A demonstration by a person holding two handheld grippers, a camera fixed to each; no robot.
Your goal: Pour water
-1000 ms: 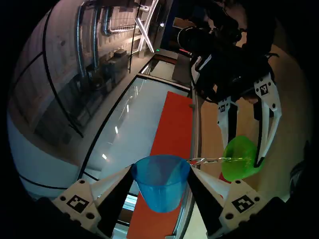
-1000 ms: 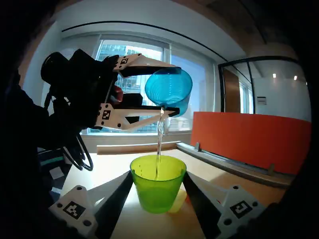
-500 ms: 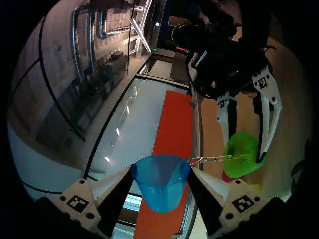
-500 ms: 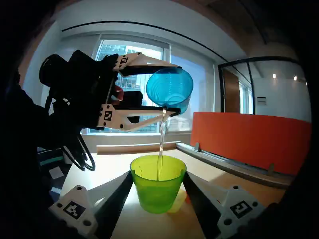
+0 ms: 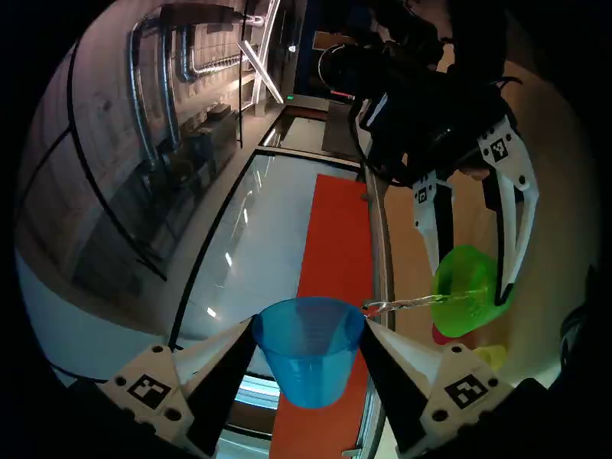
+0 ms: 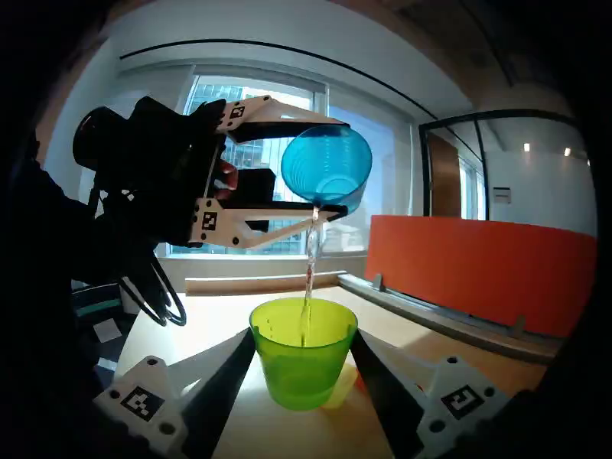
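My left gripper (image 5: 307, 336) is shut on a blue translucent cup (image 5: 308, 348), tipped far over on its side. In the right gripper view that blue cup (image 6: 327, 165) hangs high between the left gripper's white fingers (image 6: 268, 229). A thin stream of water (image 6: 310, 264) falls from its lip into a green cup (image 6: 303, 359). My right gripper (image 6: 303, 356) is shut on the green cup and holds it upright just above the table. The left gripper view has the green cup (image 5: 464, 289) between the right gripper's fingers (image 5: 514, 222), with the water stream (image 5: 405, 303) arcing into it.
A pale wooden table (image 6: 214, 321) lies below the cups, with an orange partition (image 6: 489, 264) along its right side and windows (image 6: 252, 161) behind. A yellow object (image 6: 344, 386) sits on the table under the green cup. A dark sleeve and cables (image 6: 145, 291) are at the left.
The blue cup has tipped a little further, its mouth turning more towards the right gripper's camera. The stream has thinned. The green cup has stayed where it was.
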